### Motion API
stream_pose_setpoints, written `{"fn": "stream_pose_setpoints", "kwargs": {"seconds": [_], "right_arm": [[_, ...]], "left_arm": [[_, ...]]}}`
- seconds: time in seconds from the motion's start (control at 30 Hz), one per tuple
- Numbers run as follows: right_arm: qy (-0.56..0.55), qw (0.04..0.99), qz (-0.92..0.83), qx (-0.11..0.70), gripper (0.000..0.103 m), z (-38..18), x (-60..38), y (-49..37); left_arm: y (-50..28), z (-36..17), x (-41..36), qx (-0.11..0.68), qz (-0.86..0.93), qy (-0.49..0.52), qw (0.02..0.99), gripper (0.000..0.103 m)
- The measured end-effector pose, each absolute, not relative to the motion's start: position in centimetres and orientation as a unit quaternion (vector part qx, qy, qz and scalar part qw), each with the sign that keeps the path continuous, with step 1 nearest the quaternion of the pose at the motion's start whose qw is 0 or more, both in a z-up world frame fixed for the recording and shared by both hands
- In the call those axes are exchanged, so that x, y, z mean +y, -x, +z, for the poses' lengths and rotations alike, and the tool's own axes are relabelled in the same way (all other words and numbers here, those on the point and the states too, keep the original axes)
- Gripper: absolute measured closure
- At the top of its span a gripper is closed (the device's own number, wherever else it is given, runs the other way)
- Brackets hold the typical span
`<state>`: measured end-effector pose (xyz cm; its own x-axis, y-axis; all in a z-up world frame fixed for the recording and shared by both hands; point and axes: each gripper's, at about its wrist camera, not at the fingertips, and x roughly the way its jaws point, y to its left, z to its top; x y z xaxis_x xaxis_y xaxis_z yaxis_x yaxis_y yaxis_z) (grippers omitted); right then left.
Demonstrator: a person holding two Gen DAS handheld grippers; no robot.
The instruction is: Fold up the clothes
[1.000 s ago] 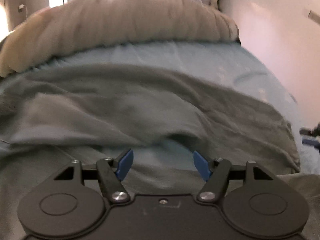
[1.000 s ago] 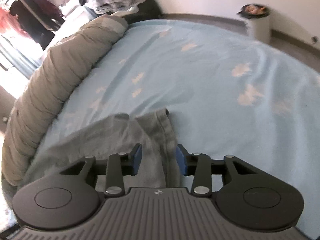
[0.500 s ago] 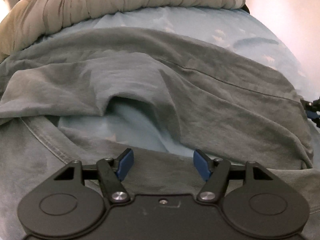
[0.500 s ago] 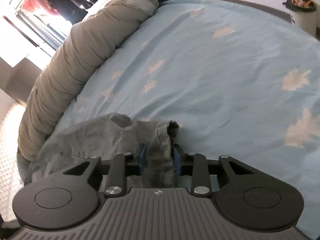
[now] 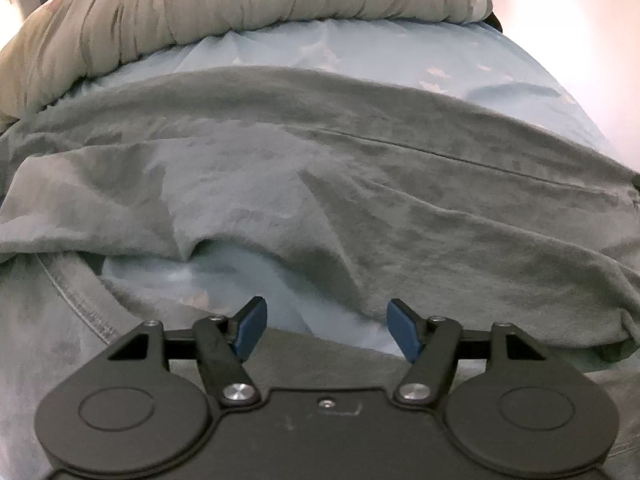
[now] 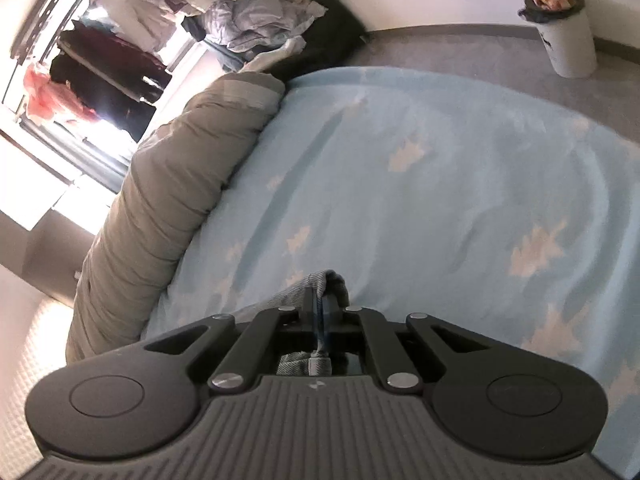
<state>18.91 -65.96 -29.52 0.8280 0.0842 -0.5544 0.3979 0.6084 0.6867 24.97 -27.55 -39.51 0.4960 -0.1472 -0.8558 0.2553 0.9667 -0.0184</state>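
Since a second ago my right claw [image 6: 322,322] has gone from spread either side of the shirt's edge to clamped tight on it, and it has lifted: I now look out over the blue sheet [image 6: 460,200] with only a small tuft of the grey shirt [image 6: 326,280] poking past the fingertips. My left claw [image 5: 325,330] has sunk lower and nearer the cloth but is still spread wide, gripping nothing.

On the left side, the grey shirt [image 5: 320,168] lies rumpled across the bed, its stitched hem curling at the near left and a pocket of bare blue sheet [image 5: 224,276] showing right between my open fingers. Far behind it sits the rolled duvet [image 5: 240,12].

My worry starts there: if I close the left claw where it hangs, I judge it may pinch sheet along with shirt, or catch only one layer, and the fold will drag crooked. On the right, my hold is on a thin bunched edge; I judge a hard pull could slip it free, or haul the shirt sideways before the left has any grip.
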Motion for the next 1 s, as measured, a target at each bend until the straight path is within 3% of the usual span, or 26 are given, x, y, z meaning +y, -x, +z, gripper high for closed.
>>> {"fn": "stream_pose_setpoints", "kwargs": {"seconds": [0.23,0.4,0.5,0.57,0.6,0.73,1.0], "right_arm": [[-0.415,0.863,-0.098,0.272,0.101,-28.4,-67.9,-23.3],[-0.384,0.863,-0.092,0.316,0.099,-31.1,-68.8,-25.6],[-0.375,0.859,-0.104,0.332,0.079,-32.1,-69.2,-24.7],[-0.392,0.854,-0.098,0.328,0.058,-32.5,-69.7,-23.4],[-0.401,0.851,-0.094,0.326,0.056,-32.8,-70.0,-22.8],[-0.419,0.842,-0.066,0.332,0.057,-33.1,-70.9,-21.5],[-0.375,0.835,0.011,0.403,0.058,-33.0,-70.6,-25.1]], "left_arm": [[-24.6,-39.1,-28.9,0.480,-0.131,-0.061,0.865,0.039],[-23.9,-40.0,-29.4,0.482,-0.133,-0.067,0.863,0.039],[-23.5,-40.0,-29.9,0.480,-0.147,-0.067,0.862,0.039],[-23.2,-39.7,-30.5,0.474,-0.169,-0.063,0.862,0.039],[-23.1,-39.5,-31.1,0.469,-0.182,-0.062,0.862,0.039],[-22.1,-38.6,-34.7,0.429,-0.254,-0.094,0.862,0.038],[-18.1,-38.7,-45.2,0.313,-0.421,-0.255,0.812,0.038]]}}
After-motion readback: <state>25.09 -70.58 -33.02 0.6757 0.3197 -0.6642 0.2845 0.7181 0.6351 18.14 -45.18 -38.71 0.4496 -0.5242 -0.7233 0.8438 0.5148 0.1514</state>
